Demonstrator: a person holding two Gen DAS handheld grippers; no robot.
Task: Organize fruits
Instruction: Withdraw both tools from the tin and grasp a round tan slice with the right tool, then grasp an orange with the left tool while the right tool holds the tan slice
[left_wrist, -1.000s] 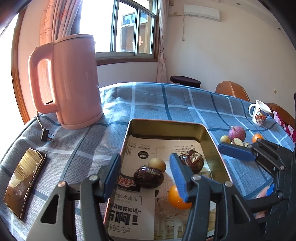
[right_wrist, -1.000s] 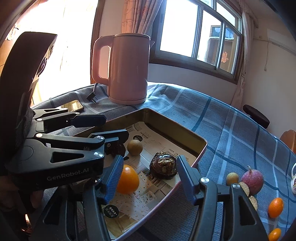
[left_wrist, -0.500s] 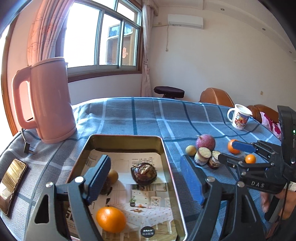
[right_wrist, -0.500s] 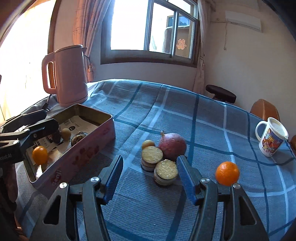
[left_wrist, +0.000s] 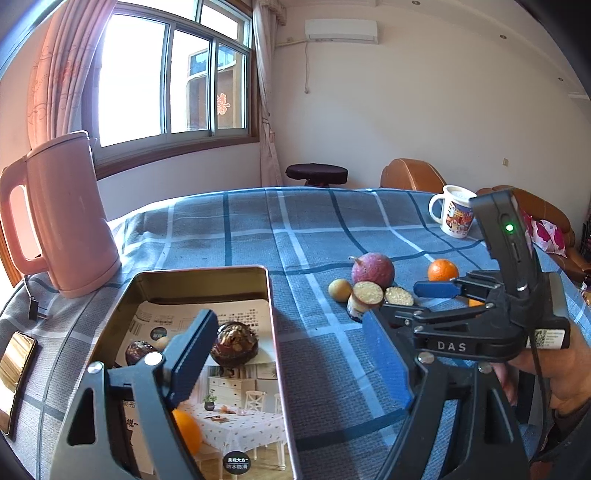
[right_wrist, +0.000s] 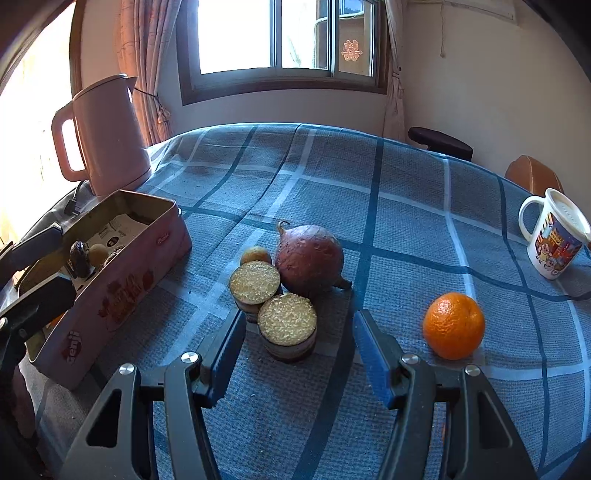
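right claw lines up on the cut fruit piece

at the far left the pink kettle (right_wrist: 101, 140) stands behind the tin (right_wrist: 122, 295), which already holds a few fruits: a dark wrinkled one (left_wrist: 233, 343), a small yellow one and an orange half hidden behind the left claw (left_wrist: 288, 373). that claw hangs spread over the tin's right edge, pinching nothing.

moving right across the checked cloth (right_wrist: 388, 206), the loose fruit sits in a tight cluster: a small yellow ball (right_wrist: 255, 254), two cut rounds and a big reddish bulb (right_wrist: 309, 258), all touching or nearly so. the right claw (right_wrist: 299, 354) is spread wide with the nearer cut round (right_wrist: 287, 326) just ahead, between its blue pads (right_wrist: 373, 354).

to do this well, i'd say it should come in low and straight, close on the round's sides rather than its grainy face, and lift gently so the neighbour round and bulb aren't dragged. further right the orange (right_wrist: 453, 325) sits apart, and the mug (right_wrist: 552, 238) stands near the edge.
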